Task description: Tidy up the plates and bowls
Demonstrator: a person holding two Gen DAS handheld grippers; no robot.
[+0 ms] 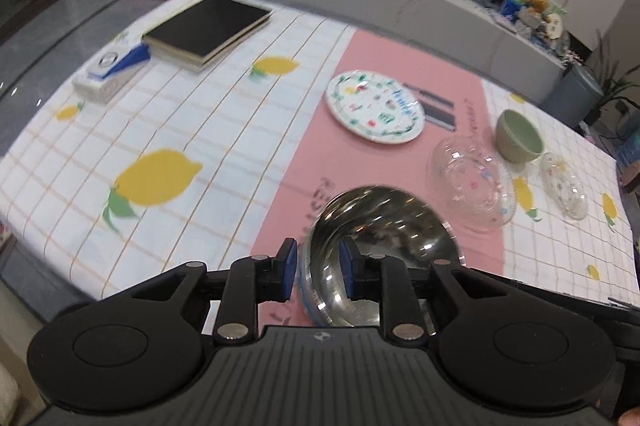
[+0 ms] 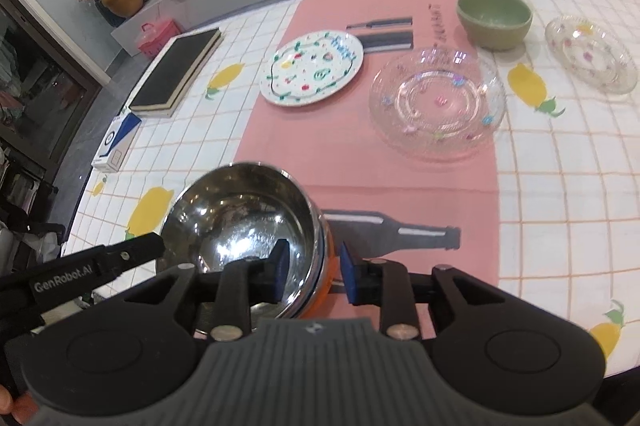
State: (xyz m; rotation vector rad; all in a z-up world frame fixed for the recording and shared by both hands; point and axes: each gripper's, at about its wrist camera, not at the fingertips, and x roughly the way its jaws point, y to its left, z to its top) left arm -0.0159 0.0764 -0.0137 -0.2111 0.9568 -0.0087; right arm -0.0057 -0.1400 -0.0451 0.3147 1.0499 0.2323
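A shiny steel bowl [image 1: 380,226] is held above the table by both grippers. My left gripper [image 1: 318,268] is shut on its left rim, one pad inside and one outside. My right gripper [image 2: 312,266] is shut on the right rim of the steel bowl [image 2: 240,214], which has an orange base here. On the pink runner lie a white patterned plate [image 1: 374,112] [image 2: 312,68], a large clear glass dish [image 1: 472,182] [image 2: 438,104], a green bowl [image 1: 520,138] [image 2: 494,18] and a small glass dish [image 1: 564,186] [image 2: 592,54].
A black book [image 1: 208,28] [image 2: 176,70] and a blue-white box [image 1: 110,72] [image 2: 116,142] sit at the far left of the lemon-print tablecloth [image 1: 160,130]. The left gripper's arm [image 2: 80,272] shows in the right wrist view. A grey bench runs behind the table.
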